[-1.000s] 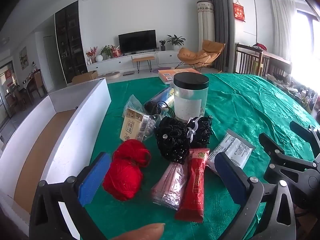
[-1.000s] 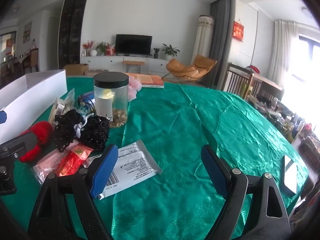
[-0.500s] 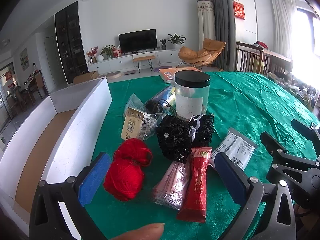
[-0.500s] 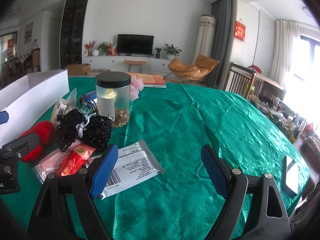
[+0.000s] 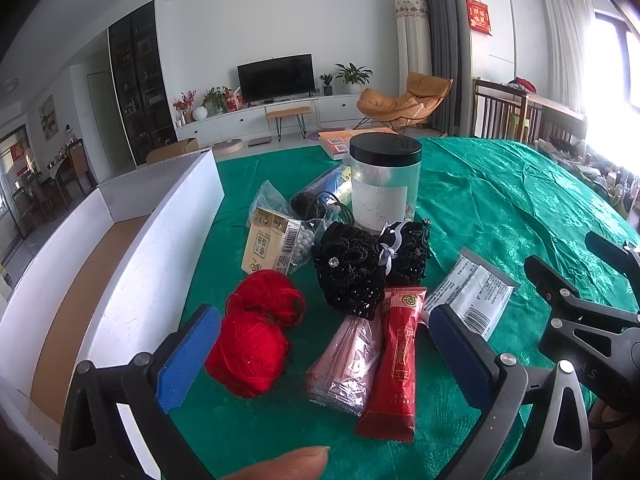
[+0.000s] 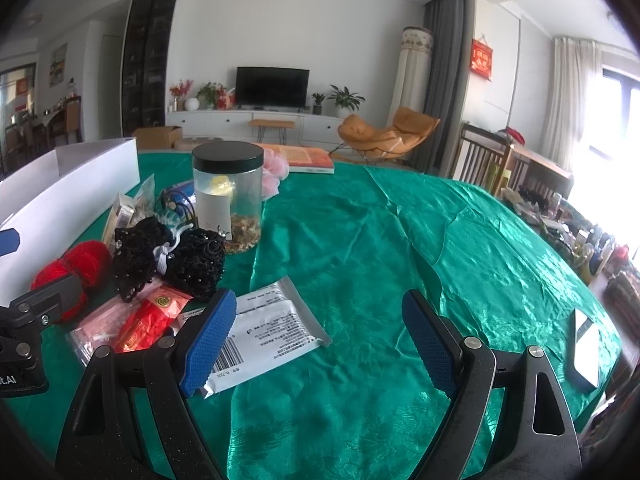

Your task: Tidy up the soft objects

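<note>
Both tools (image 5: 324,354) (image 6: 316,340) wide open (empty)

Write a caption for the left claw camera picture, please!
Open left claw over red yarn and packets on the green cloth, white box alongside.

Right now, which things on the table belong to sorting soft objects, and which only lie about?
For the job: red yarn, black lace scrunchies, white box.
Lying about: black-lidded jar, red sachet, silver packet, book.
</note>
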The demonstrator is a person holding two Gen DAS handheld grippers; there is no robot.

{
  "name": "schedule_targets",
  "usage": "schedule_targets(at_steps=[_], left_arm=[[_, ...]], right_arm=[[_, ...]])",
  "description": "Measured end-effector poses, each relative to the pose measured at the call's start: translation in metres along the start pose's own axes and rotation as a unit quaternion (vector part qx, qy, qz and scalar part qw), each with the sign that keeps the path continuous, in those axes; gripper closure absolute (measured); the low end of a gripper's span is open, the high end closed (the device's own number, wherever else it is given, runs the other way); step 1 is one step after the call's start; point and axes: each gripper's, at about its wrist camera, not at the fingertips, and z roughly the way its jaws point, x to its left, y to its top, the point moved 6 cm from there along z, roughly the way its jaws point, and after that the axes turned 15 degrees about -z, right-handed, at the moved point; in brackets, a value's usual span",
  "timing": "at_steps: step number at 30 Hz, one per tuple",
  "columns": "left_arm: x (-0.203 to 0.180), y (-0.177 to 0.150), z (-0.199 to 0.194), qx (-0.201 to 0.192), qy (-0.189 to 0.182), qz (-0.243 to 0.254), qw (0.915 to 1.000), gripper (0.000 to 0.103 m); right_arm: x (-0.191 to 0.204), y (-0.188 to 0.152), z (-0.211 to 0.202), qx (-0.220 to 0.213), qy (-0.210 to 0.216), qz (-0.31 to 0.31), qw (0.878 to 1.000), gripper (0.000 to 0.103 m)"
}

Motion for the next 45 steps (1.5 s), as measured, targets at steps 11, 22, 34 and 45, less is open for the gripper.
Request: schedule_targets(at_steps=[11, 22, 34, 45], left_arm=[[-0.0023, -0.0028, 0.0035, 0.005, 0.002, 0.005, 1.0000, 0.000], [-0.0040, -0.0029, 0.0030, 0.005, 0.002, 0.007, 1.0000, 0.000], [-0.0045, -0.0043, 0.0028, 0.008, 0.003, 0.008, 0.9999, 0.000], [-0.0046, -0.0044, 0.0026, 0.008, 0.003, 0.008, 0.9999, 0.000]], right_arm=[[0.0008, -0.0005, 0.0010, 0.000, 0.004, 0.004, 1.000, 0.016], [0.0004, -0.0003, 0.0009, 0.000, 0.004, 0.004, 1.000, 0.016], [0.0000, -0.0007, 0.0007, 0.001, 0.005, 0.005, 1.000, 0.016], [-0.0004, -0.0008, 0.0009, 0.001, 0.005, 0.006, 1.000, 0.016]])
